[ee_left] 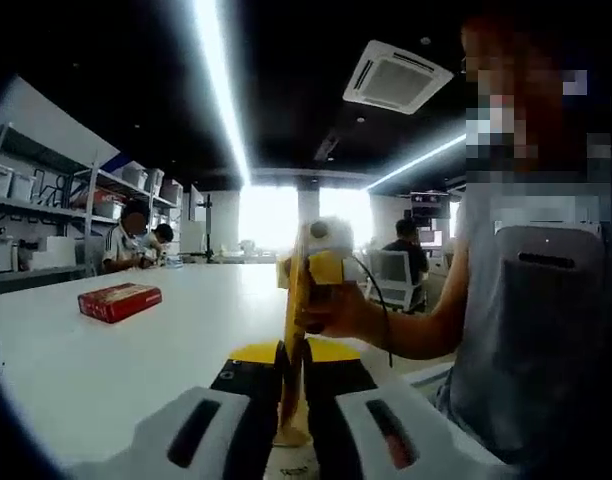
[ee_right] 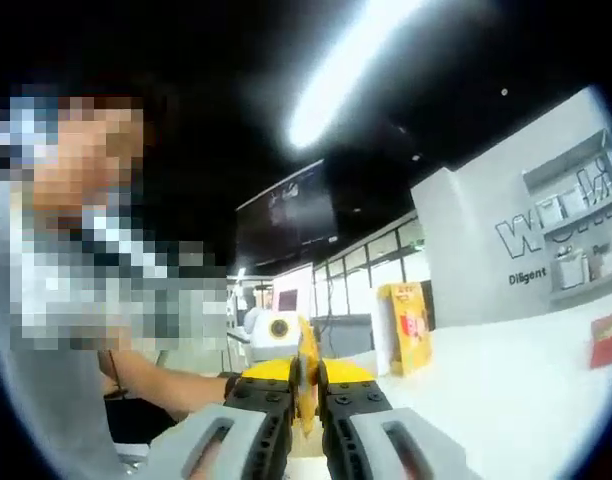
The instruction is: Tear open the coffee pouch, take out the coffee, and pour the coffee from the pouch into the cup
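Both grippers hold one thin yellow coffee pouch between them, seen edge-on above a white desk. In the left gripper view, the left gripper (ee_left: 291,425) has its jaws pressed together on the lower end of the coffee pouch (ee_left: 296,330), which stands upright. The right gripper (ee_left: 321,265), held in a person's hand (ee_left: 341,310), pinches the pouch's upper part. A red box (ee_left: 119,300) lies on the desk (ee_left: 136,370) to the left, well apart from the pouch. In the right gripper view, the right gripper (ee_right: 306,415) is clamped on the pouch (ee_right: 307,385), and a yellow carton (ee_right: 406,325) stands upright on the desk (ee_right: 506,390) beyond.
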`<state>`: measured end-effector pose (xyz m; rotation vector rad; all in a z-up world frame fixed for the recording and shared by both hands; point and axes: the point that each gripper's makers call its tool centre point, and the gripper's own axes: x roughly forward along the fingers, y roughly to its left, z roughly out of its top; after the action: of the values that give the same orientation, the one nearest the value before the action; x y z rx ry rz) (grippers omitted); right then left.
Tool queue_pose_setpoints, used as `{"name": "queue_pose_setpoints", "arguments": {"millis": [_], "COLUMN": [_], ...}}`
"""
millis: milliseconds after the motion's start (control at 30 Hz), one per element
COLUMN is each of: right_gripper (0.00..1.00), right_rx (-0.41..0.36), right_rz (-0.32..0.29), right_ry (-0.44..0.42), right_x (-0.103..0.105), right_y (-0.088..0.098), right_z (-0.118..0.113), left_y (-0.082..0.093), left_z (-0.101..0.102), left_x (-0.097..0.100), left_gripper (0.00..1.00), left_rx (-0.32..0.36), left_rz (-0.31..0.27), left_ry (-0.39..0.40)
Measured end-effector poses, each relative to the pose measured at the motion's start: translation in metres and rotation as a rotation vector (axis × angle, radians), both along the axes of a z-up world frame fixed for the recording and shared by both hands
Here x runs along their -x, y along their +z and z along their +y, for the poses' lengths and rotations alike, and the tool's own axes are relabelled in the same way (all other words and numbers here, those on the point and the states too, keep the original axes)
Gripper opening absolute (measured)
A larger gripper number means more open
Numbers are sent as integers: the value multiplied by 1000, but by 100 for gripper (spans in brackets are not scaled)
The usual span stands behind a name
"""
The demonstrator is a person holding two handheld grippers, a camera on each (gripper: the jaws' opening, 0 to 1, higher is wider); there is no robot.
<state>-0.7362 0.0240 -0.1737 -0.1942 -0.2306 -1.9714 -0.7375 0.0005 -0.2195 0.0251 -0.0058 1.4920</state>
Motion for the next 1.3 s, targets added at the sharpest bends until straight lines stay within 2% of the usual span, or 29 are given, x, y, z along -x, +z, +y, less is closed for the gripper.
{"name": "queue_pose_setpoints", "arguments": {"millis": [200,300,400,500,900,1033,1300], "right_gripper": [10,11,20,20,10,8,6], "right_rx": [29,37,51,48,135,137,107], "right_rz": [-12,3,34,59,93,93,109], "right_ry": [10,52,74,67,28,17,-12], "right_x": [1,-2,-6,-9,-8,-7,-7], "right_y": [1,4,11,17,30,29,31], "right_z": [0,-3,-4,-4,11,12,11], "left_y": [0,1,4,5,2,2,3], "left_z": [1,0,-3,-3,-1,-1,1], "left_x": [0,-2,-1,-1,-6,-5,-6], "left_gripper": [7,6,6,6,6,6,10], "left_rx": [-8,-18,-38,-41,-26,-27,-40], "left_rz": [-2,-1,-11,-15,6,3,39], "left_ry": [4,-8,-11,-13,-21,-20,-9]}}
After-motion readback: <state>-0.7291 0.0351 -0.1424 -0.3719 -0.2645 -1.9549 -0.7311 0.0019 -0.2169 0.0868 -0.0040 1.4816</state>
